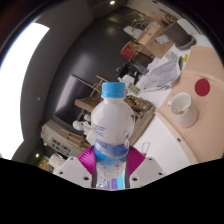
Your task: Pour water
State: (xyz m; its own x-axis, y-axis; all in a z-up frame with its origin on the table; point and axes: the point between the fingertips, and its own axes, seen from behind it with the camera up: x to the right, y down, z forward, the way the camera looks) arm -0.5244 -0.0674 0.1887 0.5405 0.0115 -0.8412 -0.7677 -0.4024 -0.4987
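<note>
While its two fingers [133, 168] press from either side on the lower body of a clear plastic bottle [110, 135], the gripper [110, 172] holds that bottle lifted over a pale, rounded table [190, 140]. The pink pads sit flush against the bottle's sides, so the jaws stand only as far apart as the bottle is wide, with no gap visible at either side. The bottle rises straight up between the fingers, leaning slightly, its light blue cap [114, 90] on and a white label wrapping its middle. Whether it holds water cannot be told. Beyond the fingers, on the table, stands a white cup [182, 106], well apart from the bottle, its mouth facing up. Just past the cup lies a small red round object [203, 87], too small to identify. Farther along the table lies a heap of papers and boxes [150, 62], the separate items hard to tell apart. A dark, glossy surface [75, 90] stretches away behind the bottle on the other side, and a bright window or light [22, 80] glares beyond it.
</note>
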